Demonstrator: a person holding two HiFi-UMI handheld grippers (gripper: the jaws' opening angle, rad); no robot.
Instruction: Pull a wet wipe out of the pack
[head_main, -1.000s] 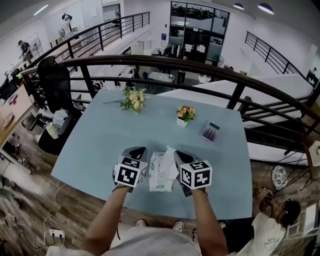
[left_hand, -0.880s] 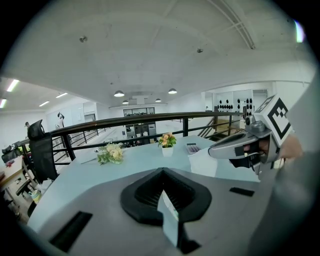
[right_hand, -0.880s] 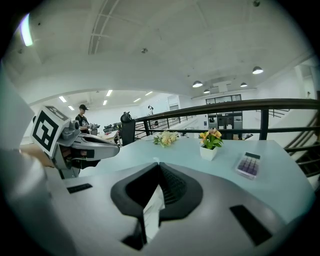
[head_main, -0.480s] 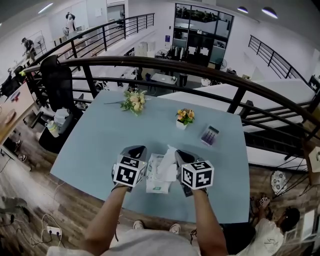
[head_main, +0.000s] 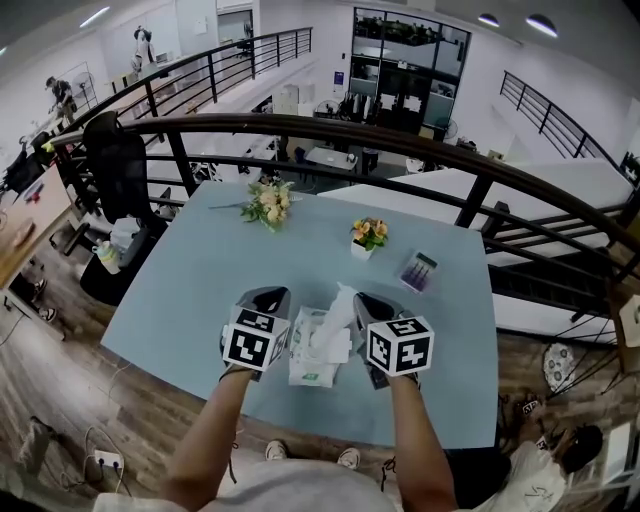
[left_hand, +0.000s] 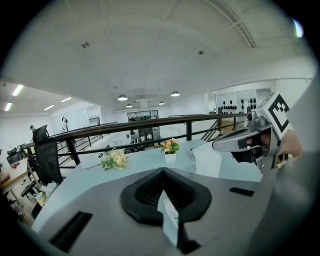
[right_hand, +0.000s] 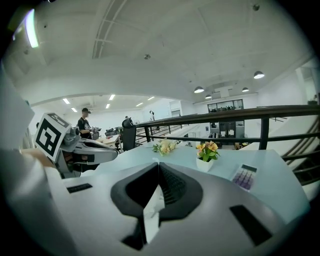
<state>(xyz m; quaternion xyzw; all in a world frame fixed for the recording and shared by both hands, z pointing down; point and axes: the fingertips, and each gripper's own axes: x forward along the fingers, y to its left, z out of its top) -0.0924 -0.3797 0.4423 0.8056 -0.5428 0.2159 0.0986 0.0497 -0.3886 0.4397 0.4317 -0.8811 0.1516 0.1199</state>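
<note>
Head view, light blue table (head_main: 190, 285): the wet wipe pack (head_main: 308, 365) lies flat at lower centre of frame, close to the table's near edge, with one gripper on each side of it. The left gripper (left_hand: 163, 194) has its jaws brought together, pinching a thin white-and-green edge of the pack, which shows at lower centre of the left gripper view. The right gripper (right_hand: 158, 187) has its jaws fully closed on a white wet wipe (head_main: 337, 310). The sheet stands up from the top of the pack in a crumpled peak, and its upper end is caught between the pads. Further up the frame on the table: a small white pot of orange flowers (head_main: 369, 236) at centre, a pale bouquet (head_main: 268, 200) lying to its upper left, and a flat item with purple keys (head_main: 419, 270) to the right. All three are well apart from the pack. A dark curved railing (head_main: 400, 135) runs behind the table's far edge.
</note>
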